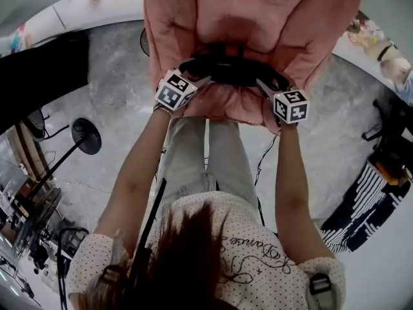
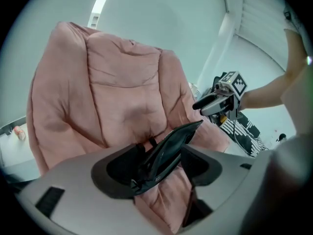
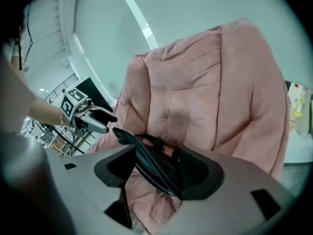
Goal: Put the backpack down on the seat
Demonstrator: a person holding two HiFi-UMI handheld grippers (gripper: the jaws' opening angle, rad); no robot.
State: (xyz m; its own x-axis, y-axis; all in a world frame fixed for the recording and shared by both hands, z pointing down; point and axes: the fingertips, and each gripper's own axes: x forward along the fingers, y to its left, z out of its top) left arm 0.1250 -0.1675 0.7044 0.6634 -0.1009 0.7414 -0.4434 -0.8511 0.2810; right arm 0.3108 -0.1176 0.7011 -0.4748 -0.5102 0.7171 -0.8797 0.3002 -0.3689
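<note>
A black backpack (image 1: 232, 70) lies on the seat of a pink padded armchair (image 1: 258, 11). My left gripper (image 1: 197, 78) hangs at its left end and my right gripper (image 1: 263, 86) at its right end, both just above it. In the left gripper view the backpack's thin black edge (image 2: 168, 146) shows in the gap of the left gripper (image 2: 161, 164), whose jaws stand wide and clear of it. The right gripper view shows the same: the backpack (image 3: 146, 155) runs through the wide gap of the right gripper (image 3: 157, 169), untouched by the pads. Each view also catches the other gripper (image 2: 208, 103) (image 3: 100, 115), open.
The armchair's tall back (image 2: 122, 82) (image 3: 205, 82) rises right behind the backpack. On the grey floor stand a black round-based stand (image 1: 86, 136) at left and a striped rug (image 1: 364, 199) at right. A dark table (image 1: 39, 76) and a white curved counter (image 1: 97, 5) lie at the far left.
</note>
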